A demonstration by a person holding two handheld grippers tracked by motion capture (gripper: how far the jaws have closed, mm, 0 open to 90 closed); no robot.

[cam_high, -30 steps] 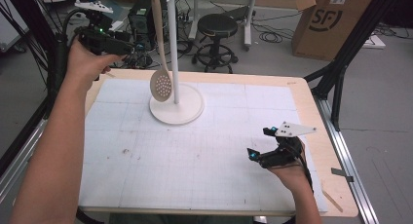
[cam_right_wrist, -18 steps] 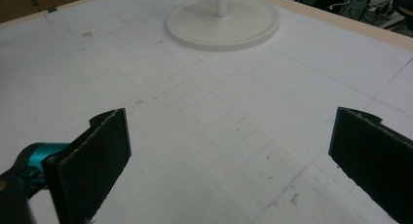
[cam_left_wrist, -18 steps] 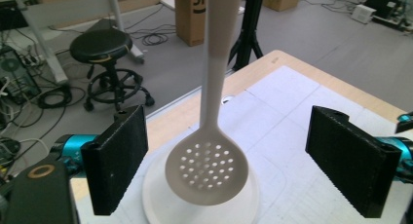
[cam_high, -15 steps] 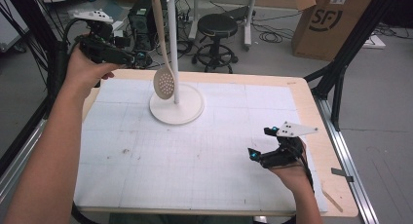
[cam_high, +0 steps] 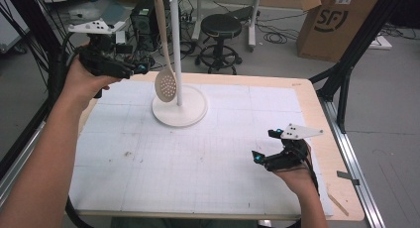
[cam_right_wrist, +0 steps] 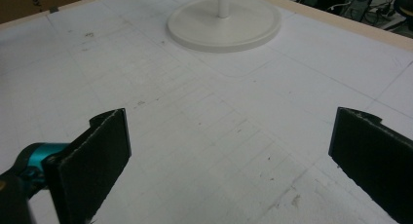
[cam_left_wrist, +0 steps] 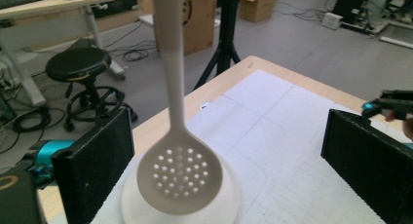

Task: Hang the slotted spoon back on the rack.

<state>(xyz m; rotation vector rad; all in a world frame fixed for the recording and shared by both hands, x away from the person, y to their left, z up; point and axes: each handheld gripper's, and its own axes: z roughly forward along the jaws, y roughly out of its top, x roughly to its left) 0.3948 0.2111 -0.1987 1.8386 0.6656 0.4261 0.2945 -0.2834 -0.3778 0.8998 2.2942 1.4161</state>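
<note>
Near the far left of the table, a pale slotted spoon hangs from the top of a white stand, its perforated bowl just above the round base. Beside it, the left gripper is held up at the table's far left edge, its jaws spread wide, with nothing between them. Well apart, the right gripper sits low over the white mat at the near right, jaws likewise wide open and empty.
</note>
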